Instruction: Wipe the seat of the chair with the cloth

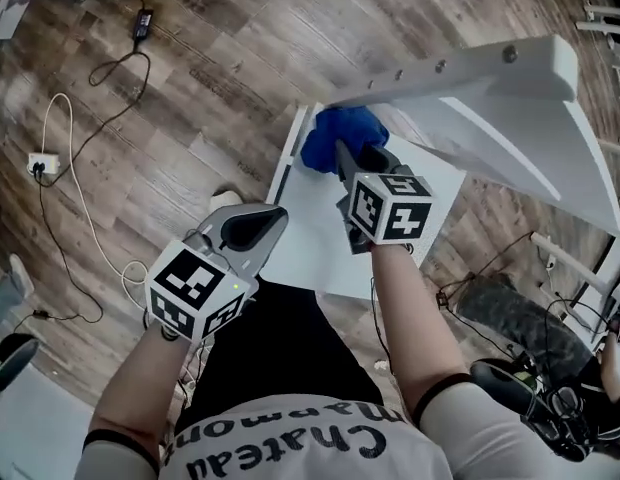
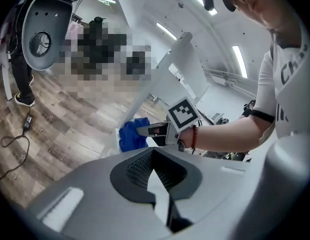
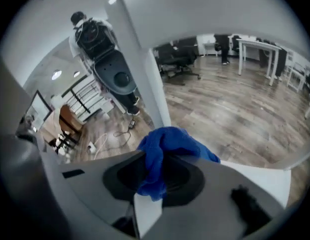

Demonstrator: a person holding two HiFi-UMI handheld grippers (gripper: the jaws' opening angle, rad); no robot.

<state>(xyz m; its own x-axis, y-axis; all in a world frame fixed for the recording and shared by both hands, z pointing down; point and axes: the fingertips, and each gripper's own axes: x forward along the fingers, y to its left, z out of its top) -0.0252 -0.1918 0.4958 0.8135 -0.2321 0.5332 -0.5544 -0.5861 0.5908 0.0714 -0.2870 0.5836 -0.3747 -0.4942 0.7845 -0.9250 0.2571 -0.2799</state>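
A white chair stands before me, its seat [image 1: 310, 243] in the middle of the head view and its backrest [image 1: 490, 98] tipped off to the upper right. My right gripper [image 1: 340, 156] is shut on a bunched blue cloth [image 1: 342, 133], which rests on the seat's far corner under the backrest. In the right gripper view the cloth [image 3: 167, 144] spills out from between the jaws. My left gripper [image 1: 274, 215] is shut with nothing in it and hovers at the seat's near left edge. Its own view shows the cloth [image 2: 131, 135] and the right gripper's marker cube [image 2: 184, 115] ahead.
Wooden floor surrounds the chair. A white cable and plug socket [image 1: 38, 165] and a black adapter [image 1: 142, 23] lie on the floor at left. My shoe [image 1: 227, 199] is beside the seat's left edge. Another person's legs [image 1: 520, 328] and cables are at lower right.
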